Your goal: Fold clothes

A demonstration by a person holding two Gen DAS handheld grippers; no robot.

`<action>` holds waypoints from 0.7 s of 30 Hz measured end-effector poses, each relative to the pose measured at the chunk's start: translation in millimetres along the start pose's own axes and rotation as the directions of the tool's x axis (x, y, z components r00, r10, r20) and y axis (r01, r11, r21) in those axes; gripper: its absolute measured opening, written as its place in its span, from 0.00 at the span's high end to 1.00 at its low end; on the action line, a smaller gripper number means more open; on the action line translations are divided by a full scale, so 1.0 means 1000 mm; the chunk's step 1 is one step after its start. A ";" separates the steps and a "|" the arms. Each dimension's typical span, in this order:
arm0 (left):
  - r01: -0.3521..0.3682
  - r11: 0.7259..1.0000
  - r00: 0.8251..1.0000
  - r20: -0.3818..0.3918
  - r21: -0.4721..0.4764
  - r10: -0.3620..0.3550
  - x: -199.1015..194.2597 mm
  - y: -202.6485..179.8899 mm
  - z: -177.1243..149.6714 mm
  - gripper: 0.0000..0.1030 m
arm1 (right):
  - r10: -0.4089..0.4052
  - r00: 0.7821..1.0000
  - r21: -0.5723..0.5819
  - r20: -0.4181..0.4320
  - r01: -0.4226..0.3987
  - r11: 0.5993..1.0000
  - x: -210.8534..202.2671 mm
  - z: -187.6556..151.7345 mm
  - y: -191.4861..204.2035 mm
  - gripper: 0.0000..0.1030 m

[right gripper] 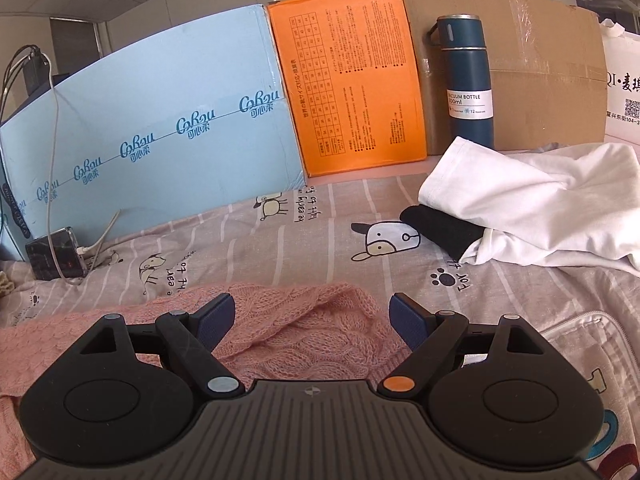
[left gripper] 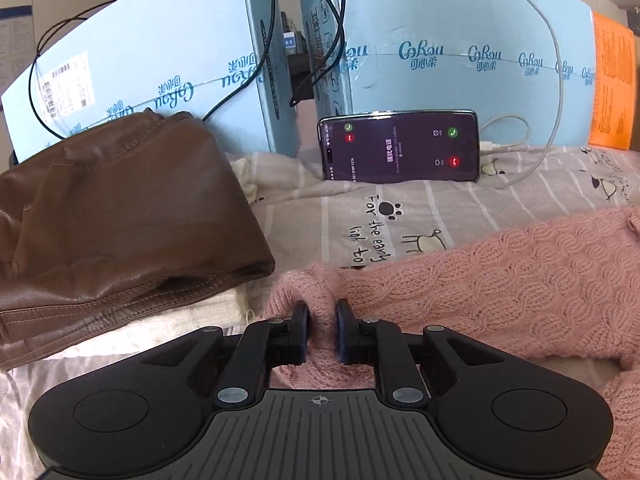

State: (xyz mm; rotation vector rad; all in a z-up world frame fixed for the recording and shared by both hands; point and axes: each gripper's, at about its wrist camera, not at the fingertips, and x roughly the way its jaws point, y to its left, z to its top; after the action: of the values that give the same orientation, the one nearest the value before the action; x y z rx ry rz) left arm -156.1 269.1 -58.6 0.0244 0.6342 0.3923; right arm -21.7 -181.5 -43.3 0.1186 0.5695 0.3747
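left gripper (left gripper: 322,312): jaws pinched tight on a bunched edge of the pink sweater (left gripper: 500,280).
right gripper (right gripper: 312,312): jaws spread wide, holding nothing, above the sweater's knit.
pink sweater: spread on the printed bed sheet (right gripper: 320,232).
brown jacket (left gripper: 112,216): folded, left of the sweater.
phone (left gripper: 400,146): propped against the blue box (left gripper: 440,20).
white shirt (right gripper: 532,204): far right, over a black cloth (right gripper: 440,232).
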 end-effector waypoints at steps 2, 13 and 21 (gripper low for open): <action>-0.023 1.000 1.000 0.012 -0.001 0.023 -0.003 0.000 0.002 0.74 | -0.004 1.000 -0.010 -0.012 0.004 1.000 0.003 0.000 0.001 0.19; 0.073 0.995 0.997 0.040 -0.063 -0.071 -0.014 -0.008 0.010 0.39 | -0.064 0.997 -0.037 -0.044 0.062 0.997 0.035 0.000 0.007 0.14; 0.146 0.983 0.989 0.016 -0.113 -0.145 -0.005 -0.009 0.011 0.22 | -0.094 0.993 -0.022 -0.076 0.092 0.995 0.049 -0.003 0.003 0.02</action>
State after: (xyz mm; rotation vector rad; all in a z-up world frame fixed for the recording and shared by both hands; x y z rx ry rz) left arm -150.0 259.6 -48.2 -0.1293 0.6015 0.2862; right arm 13.6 -159.9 -69.5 0.0598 0.6454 0.2946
